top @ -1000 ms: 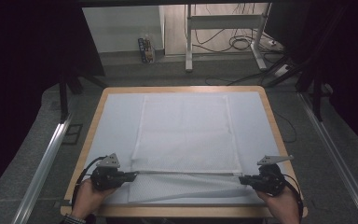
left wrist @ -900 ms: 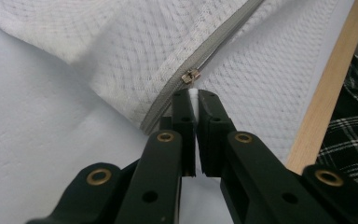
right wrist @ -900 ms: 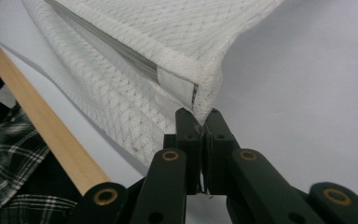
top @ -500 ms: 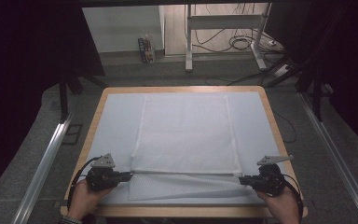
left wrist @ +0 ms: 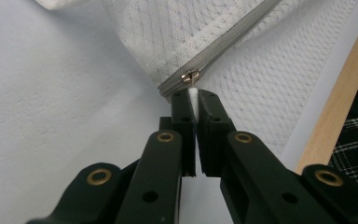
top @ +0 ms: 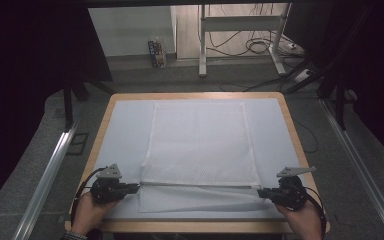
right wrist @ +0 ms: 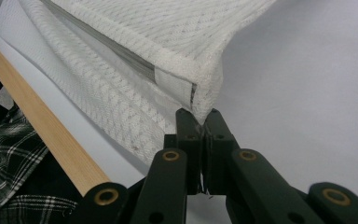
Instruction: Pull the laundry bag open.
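I have the white mesh zippered bag (top: 200, 150) lying flat on the pale sheet that covers the wooden-edged tabletop (top: 290, 125), with its near edge lifted a little between my two tools. My left gripper (left wrist: 192, 95) is pressed together on the small white pull tab (left wrist: 193, 95) that hangs from the metal zipper slider (left wrist: 189, 76); the slider sits at the corner end of the grey zipper tape (left wrist: 233, 39). My right gripper (right wrist: 204, 119) is also closed, pinching the thick hemmed corner of the bag at the other end of the zipper. In the high view the left gripper (top: 111, 189) and the right gripper (top: 282, 192) stand well apart near the front edge, and the zipper line runs almost straight between them.

I judge that I am holding the bag stretched for working the zipper — the right side as anchor, the left side on the pull.

What could go wrong from here:
- The tab is thin and only its end is between the jaws, so a pull at a wrong angle may let it slip out.
- If the right corner slips, the mesh will bunch up and the slider may jam in loose fabric.
- Pulling upward instead of along the tape could drag the whole bag toward the tabletop edge — it is light and lies loose.
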### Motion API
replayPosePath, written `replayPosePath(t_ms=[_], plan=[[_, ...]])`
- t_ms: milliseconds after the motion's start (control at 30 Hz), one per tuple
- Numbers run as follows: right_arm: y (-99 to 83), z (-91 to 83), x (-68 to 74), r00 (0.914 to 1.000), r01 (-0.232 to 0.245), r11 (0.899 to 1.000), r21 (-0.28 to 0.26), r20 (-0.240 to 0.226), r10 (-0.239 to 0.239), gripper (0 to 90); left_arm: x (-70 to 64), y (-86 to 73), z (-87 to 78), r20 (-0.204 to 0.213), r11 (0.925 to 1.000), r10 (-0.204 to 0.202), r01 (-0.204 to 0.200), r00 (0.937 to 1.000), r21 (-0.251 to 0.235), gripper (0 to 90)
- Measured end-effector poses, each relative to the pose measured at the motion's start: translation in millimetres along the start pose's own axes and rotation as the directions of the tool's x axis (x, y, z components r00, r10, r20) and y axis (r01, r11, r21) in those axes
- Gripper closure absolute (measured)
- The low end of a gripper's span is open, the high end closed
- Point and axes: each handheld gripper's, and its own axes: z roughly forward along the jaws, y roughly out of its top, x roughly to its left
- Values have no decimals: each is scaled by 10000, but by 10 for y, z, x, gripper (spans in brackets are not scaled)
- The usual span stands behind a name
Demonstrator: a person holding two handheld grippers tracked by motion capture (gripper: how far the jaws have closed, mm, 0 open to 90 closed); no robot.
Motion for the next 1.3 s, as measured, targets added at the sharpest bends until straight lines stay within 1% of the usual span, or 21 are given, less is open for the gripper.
replayPosePath(t_ms=[67,200,233,300,367,433,500,600,633,667,700,800,833,933,1000,1067,1133,1167,1200,1267,1300], plan=[[-1,-1,6,10000,-10,10000,51,-55,10,864,4,-5,10,-53,9999,32,-32,10000,137,873],[-11,20,14,10000,-20,9999,162,-47,20,864,7,0,4,-89,9999,-13,14,10000,109,872],[-11,21,17,10000,-6,9998,173,-23,7,864,12,-4,8,68,9999,-72,71,10000,142,872],[-16,26,9,10000,-37,9994,338,-75,40,862,17,-11,20,184,9998,-76,73,9998,188,870],[-27,38,2,9999,-56,9991,428,-153,63,857,5,-10,29,178,9997,57,-62,9998,256,867],[-31,55,13,9998,-55,9985,545,-163,64,851,-5,-7,36,197,9996,51,-57,9998,273,863],[-34,65,22,9999,55,9979,640,-122,-47,849,-10,-11,44,325,9995,58,-68,9995,312,861],[-35,65,32,9999,72,9978,656,-119,-64,847,-30,-23,56,451,9987,102,-124,9989,489,858],[-37,65,35,9999,78,9978,665,-111,-70,847,-44,-33,64,494,9987,41,-65,9988,500,857],[-40,67,39,9999,89,9976,689,-115,-81,847,-49,-41,62,503,9978,130,-162,9986,640,856],[-44,70,42,9999,113,9974,716,-116,-105,846,-64,-52,70,519,9978,62,-96,9986,650,855],[-53,85,64,9998,165,9966,807,-119,-156,837,-78,-78,67,407,9975,96,-125,9991,697,849],[-53,87,70,9996,264,9962,831,-97,-257,821,-74,-80,60,352,9977,111,-134,9993,665,839],[-42,77,79,9994,360,9971,671,-21,-359,744,-64,-83,46,211,9988,42,-52,9998,496,785],[-35,62,70,9995,317,9985,447,78,-321,682,-68,-82,53,68,9995,-13,11,10000,326,690],[-34,58,51,9997,222,9993,304,91,-224,620,-79,-75,66,-49,9997,0,1,10000,247,624],[-33,60,37,9996,258,9994,234,142,-261,565,-89,-71,76,-179,9999,27,-24,9998,169,577],[-30,62,32,9994,293,9994,181,192,-296,516,-93,-70,79,-252,9999,21,-17,9997,125,529],[-27,65,26,9991,337,9994,66,236,-338,464,-92,-68,81,-261,10000,8,-5,9997,91,498],[-21,63,18,9992,297,9995,-51,255,-295,431,-93,-67,86,-312,10000,-57,55,9995,-66,433],[-19,59,17,9993,285,9995,-166,253,-281,390,-93,-65,87,-323,9999,-86,83,9994,-98,388]])
